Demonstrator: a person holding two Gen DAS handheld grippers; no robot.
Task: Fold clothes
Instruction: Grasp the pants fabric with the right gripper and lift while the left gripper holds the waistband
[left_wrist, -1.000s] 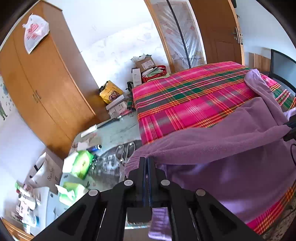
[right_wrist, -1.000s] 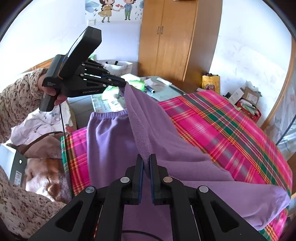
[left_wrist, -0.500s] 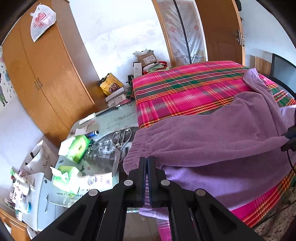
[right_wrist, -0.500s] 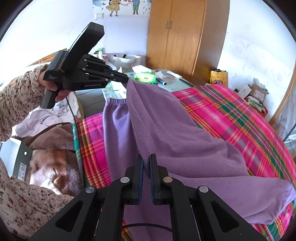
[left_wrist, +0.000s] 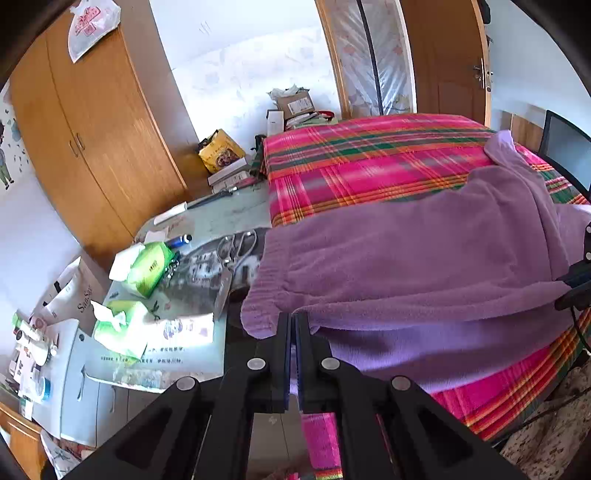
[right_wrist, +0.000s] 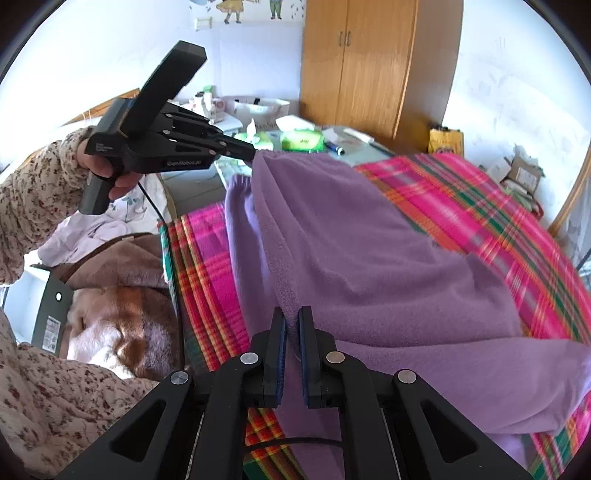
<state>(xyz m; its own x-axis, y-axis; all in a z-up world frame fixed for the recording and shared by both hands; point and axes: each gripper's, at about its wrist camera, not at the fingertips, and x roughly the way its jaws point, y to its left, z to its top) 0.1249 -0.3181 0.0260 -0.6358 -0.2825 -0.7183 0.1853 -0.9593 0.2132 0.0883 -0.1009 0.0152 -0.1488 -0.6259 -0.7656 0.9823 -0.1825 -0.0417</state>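
Fleece trousers (right_wrist: 369, 258) doubled lengthwise on plaid bed (left_wrist: 369, 162).
Left gripper (left_wrist: 290, 325) and right gripper (right_wrist: 291, 328) each clamp the upper layer's edge, stretching it between them so it lies flat over the lower half.

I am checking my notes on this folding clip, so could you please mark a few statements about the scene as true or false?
1. Both grippers pinch the purple garment. True: the left gripper and the right gripper each hold an edge.
2. The garment lies on a plain white sheet. False: it lies on a pink plaid cover.
3. Green tissue packs sit on the side table. True.
4. The wardrobe doors stand open. False: they are shut.
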